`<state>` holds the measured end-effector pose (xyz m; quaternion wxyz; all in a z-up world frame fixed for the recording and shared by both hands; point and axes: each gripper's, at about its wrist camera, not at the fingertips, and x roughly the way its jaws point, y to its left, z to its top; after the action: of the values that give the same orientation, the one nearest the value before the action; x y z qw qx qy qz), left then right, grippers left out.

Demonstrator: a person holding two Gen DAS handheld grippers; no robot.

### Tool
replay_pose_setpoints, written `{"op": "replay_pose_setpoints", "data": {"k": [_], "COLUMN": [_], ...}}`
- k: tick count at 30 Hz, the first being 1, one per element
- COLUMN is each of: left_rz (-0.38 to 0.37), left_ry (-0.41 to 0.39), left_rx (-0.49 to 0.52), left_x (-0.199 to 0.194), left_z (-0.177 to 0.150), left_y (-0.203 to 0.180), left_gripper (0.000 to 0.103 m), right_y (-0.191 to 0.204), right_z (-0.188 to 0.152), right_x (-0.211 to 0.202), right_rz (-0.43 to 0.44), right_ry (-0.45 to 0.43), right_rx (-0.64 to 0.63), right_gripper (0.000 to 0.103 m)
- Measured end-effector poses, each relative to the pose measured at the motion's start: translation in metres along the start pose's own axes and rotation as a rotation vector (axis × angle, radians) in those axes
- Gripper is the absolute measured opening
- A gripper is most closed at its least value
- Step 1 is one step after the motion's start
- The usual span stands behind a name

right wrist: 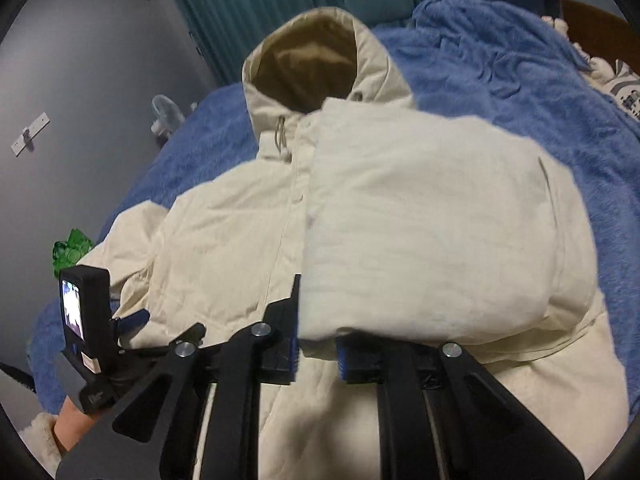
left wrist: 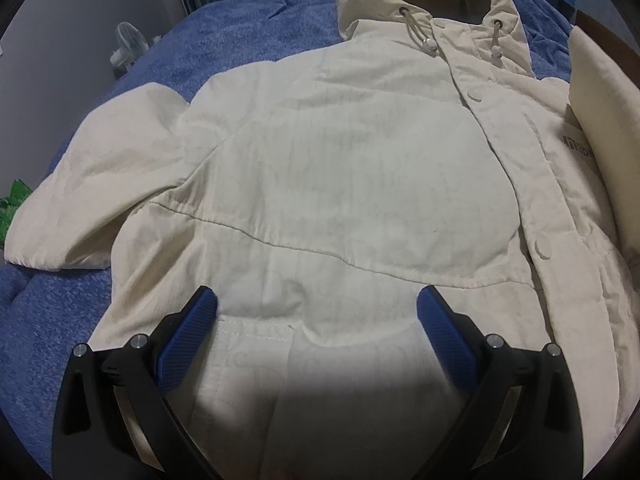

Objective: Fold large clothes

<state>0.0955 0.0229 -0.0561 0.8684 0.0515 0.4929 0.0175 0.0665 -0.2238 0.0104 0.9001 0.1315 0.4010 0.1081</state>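
Observation:
A cream hooded jacket (left wrist: 340, 168) lies front-up on a blue blanket (left wrist: 248, 36). Its left sleeve (left wrist: 92, 192) stretches out to the left. Its right sleeve (right wrist: 432, 220) is folded over the chest. My left gripper (left wrist: 318, 308) is open, hovering over the jacket's lower left front near a pocket seam, holding nothing. My right gripper (right wrist: 318, 344) is narrowed on the cuff end of the folded sleeve, whose fabric sits between the blue pads (right wrist: 294, 344). The left gripper's body (right wrist: 88, 320) shows in the right wrist view at the jacket's left hem.
The blue blanket (right wrist: 520, 92) covers the whole bed. A small fan (left wrist: 130, 46) and a grey wall stand past the bed's left edge. Something green (right wrist: 72, 246) lies at the left edge. Teal curtains (right wrist: 260, 4) hang at the back.

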Motion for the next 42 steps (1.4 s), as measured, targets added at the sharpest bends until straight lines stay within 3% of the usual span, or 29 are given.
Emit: {"op": "replay_pose_setpoints", "data": {"k": [4,6,7,11,14,16,19,23,24,27,33,35,37,38,39,41,42], "left_rz": [0.006,0.021,0.024,0.057,0.004,-0.079,-0.278,-0.457,-0.473,-0.485,-0.315,-0.269,-0.269,-0.281,-0.306,-0.382,-0.416], "left_ry": [0.01,0.017,0.022,0.014,-0.138,-0.189,-0.205,-0.156,-0.146,-0.15,-0.202,-0.197,-0.188,-0.188,-0.19,-0.199,-0.206], "left_rx": [0.005,0.02,0.023,0.017,0.049,0.065,0.052,0.11,0.13,0.219,0.437,0.465,0.453,0.442,0.424,0.37,0.337], "left_x": [0.002,0.002,0.002,-0.01,-0.048,-0.069,-0.089,-0.09,-0.089,-0.089,-0.073,-0.067,-0.06,-0.06,-0.06,-0.062,-0.065], "left_z": [0.0,0.0,0.001,0.009,0.015,0.018,0.025,0.029,0.028,0.023,0.015,0.012,0.012,0.014,0.016,0.023,0.027], "left_y": [-0.001,-0.004,-0.005,-0.006,-0.017,-0.03,-0.054,-0.111,-0.124,-0.16,-0.213,-0.217,-0.212,-0.207,-0.201,-0.184,-0.173], "left_gripper": [0.097,0.097,0.097,0.096,0.096,0.096,0.096,0.096,0.096,0.096,0.092,0.082,0.071,0.056,0.048,0.023,0.02], "right_y": [-0.003,-0.009,-0.012,-0.032,-0.06,-0.085,-0.118,-0.146,-0.15,-0.156,-0.161,-0.163,-0.163,-0.161,-0.16,-0.156,-0.154], "right_z": [-0.006,-0.006,-0.007,-0.002,0.005,0.012,0.018,0.017,0.017,0.018,0.02,0.02,0.019,0.02,0.02,0.021,0.022], "right_x": [0.005,-0.002,-0.008,-0.04,-0.068,-0.084,-0.095,-0.094,-0.095,-0.096,-0.088,-0.084,-0.08,-0.077,-0.075,-0.071,-0.068], "right_rz": [0.02,0.035,0.038,0.074,0.032,-0.016,-0.069,-0.064,-0.059,-0.056,-0.053,-0.055,-0.058,-0.066,-0.073,-0.089,-0.106], "right_ry": [0.032,0.053,0.052,0.026,-0.053,-0.1,-0.142,-0.155,-0.157,-0.164,-0.15,-0.139,-0.135,-0.13,-0.127,-0.126,-0.125], "right_rx": [0.023,0.061,0.088,0.192,0.259,0.313,0.403,0.506,0.521,0.532,0.533,0.539,0.545,0.534,0.525,0.504,0.487], "right_gripper": [0.028,0.067,0.072,0.077,0.083,0.085,0.085,0.085,0.085,0.085,0.085,0.085,0.085,0.085,0.085,0.085,0.085]}}
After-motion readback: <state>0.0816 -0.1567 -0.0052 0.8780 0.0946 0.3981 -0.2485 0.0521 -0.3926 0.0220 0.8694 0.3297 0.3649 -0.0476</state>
